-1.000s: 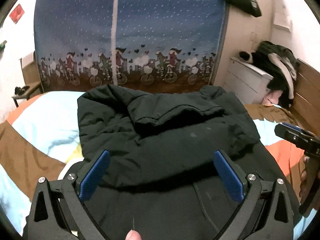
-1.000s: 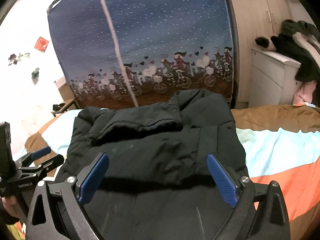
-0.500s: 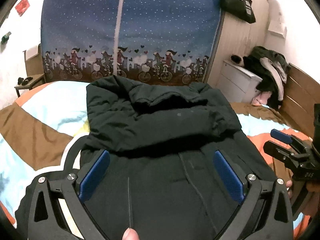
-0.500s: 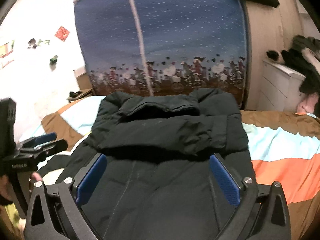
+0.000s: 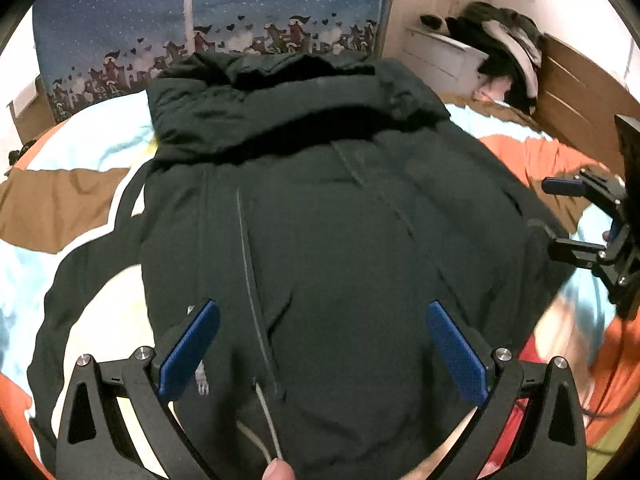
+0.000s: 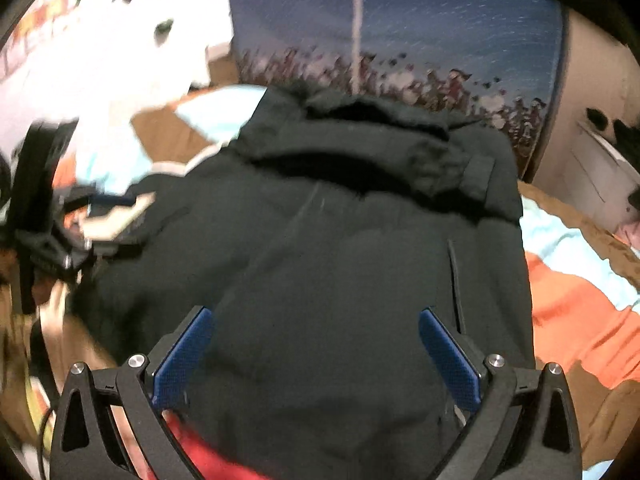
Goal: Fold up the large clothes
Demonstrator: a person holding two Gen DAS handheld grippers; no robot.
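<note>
Left wrist view shows your left tongs [image 5: 322, 354] spread wide, empty, above the dark coat [image 5: 340, 240] flat on the bed [image 5: 60, 200]; right tongs [image 6: 316, 354] likewise agape, probably seeking its hem despite blur.

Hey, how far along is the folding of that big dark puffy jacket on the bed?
Done: the dark padded jacket lies spread on the striped bedspread, its top section apparently folded over.
In hand: nothing. The left gripper and right gripper hover open above it.
Left: the long body, and the loose sleeve at one side, seem unfolded.
</note>
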